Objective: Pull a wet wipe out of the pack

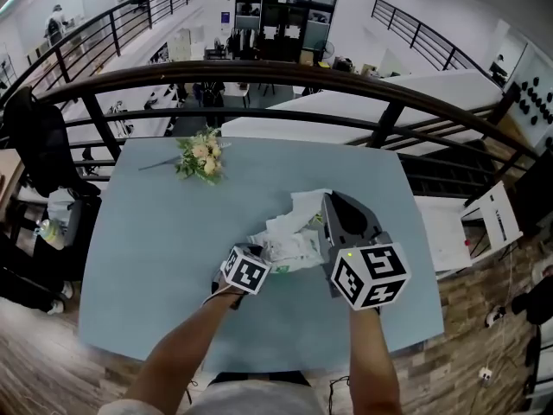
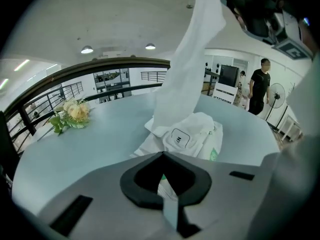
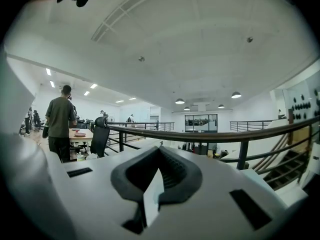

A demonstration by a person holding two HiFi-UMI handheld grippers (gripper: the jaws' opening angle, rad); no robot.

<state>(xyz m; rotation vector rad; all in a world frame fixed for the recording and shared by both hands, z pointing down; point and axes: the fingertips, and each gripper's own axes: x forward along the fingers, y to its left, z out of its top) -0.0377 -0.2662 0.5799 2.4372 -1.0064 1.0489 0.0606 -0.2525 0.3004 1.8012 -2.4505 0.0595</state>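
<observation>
The wipe (image 2: 185, 74) stretches up out of the pack (image 2: 192, 139). Its top end is pinched in my right gripper (image 3: 159, 151), whose jaws are clamped tight on it, above the pack. The crumpled pack lies on the tabletop (image 1: 155, 232), nearer my side, and my left gripper (image 2: 162, 156) is closed on its near edge. Flowers (image 1: 201, 156) lie well apart, at the far edge.

White wet wipe (image 2: 185, 69), white-and-green pack (image 2: 192, 139); pale blue table (image 1: 164, 232), cream-and-green flowers (image 1: 202, 156)
</observation>
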